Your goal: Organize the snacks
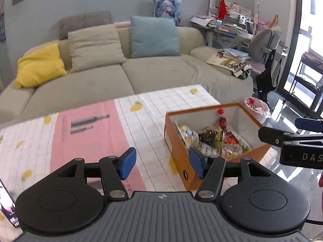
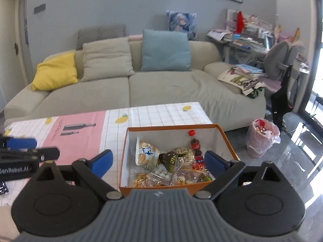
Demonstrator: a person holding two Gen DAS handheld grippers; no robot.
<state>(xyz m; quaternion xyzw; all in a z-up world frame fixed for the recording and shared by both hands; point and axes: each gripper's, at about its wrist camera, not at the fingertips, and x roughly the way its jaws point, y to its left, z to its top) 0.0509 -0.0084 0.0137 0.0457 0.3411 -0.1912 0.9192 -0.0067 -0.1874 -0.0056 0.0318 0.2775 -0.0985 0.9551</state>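
An orange cardboard box [image 2: 173, 128] stands on the right part of the table and holds several snack bags, a white biscuit bag [image 2: 146, 154] and a small cola bottle [image 2: 195, 144]. The box also shows in the left wrist view [image 1: 177, 153]. My right gripper [image 2: 159, 164] is open and empty, held above the box's near side. My left gripper [image 1: 162, 164] is open and empty, above the table just left of the box. The right gripper's fingers [image 1: 270, 134] show at the right edge of the left wrist view.
The table has a white lemon-print cloth [image 2: 161, 112] and a pink mat [image 1: 84, 137]. A beige sofa [image 2: 161, 88] with cushions stands behind. A pink-lined bin [image 2: 261, 139] stands on the floor to the right. A dark object [image 1: 8, 205] lies at the table's near left.
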